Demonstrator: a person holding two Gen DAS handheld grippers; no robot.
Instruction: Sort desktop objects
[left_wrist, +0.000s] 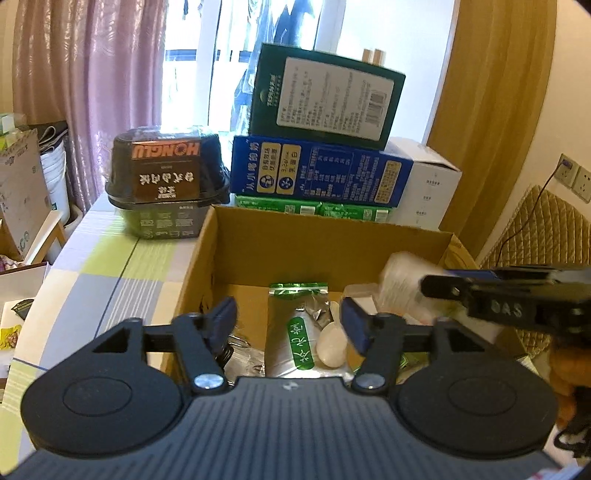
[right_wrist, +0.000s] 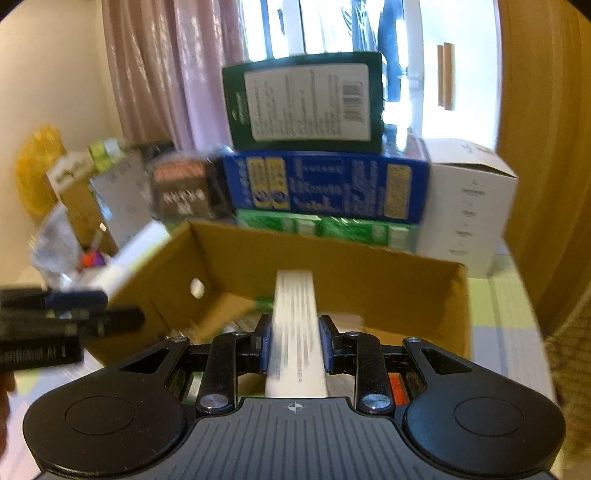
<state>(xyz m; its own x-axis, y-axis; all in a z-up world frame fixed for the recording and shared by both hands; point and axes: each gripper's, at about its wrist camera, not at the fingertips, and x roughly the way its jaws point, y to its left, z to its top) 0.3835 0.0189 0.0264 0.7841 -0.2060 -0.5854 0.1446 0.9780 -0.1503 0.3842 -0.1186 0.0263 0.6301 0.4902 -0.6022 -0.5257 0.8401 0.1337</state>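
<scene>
The right gripper (right_wrist: 294, 347) is clamped on a long white box (right_wrist: 295, 332), its two blue pads pressing the box's narrow sides, and carries it over the near edge of the open cardboard box (right_wrist: 369, 273) on the table. The left gripper (left_wrist: 288, 323) hangs spread wide and empty above the same cardboard box, grasping nothing. Down inside lie a silver packet with a green label (left_wrist: 291, 332), a white plastic spoon (left_wrist: 332, 345) just beside it, and some clear wrapping towards the left corner. The right wrist view is smeared with motion, so the main risk, as I judge it, is speed: the white box is held near one end, and a quick swing could twist it between the pads or knock its far end against the cardboard wall. Let go too high, it could land on the spoon and packet or tip back over the rim. The two grippers are also close together over the opening and could bump. Behind the cardboard box, touching or nearly so, stands a stack: green cartons (left_wrist: 314, 208) at the bottom, a blue carton (left_wrist: 321, 173) on them, a dark green box (left_wrist: 325, 92) on top, with a white box (left_wrist: 428, 184) at the right and a black food tub (left_wrist: 166, 177) at the left. An overshoot could topple that stack.
</scene>
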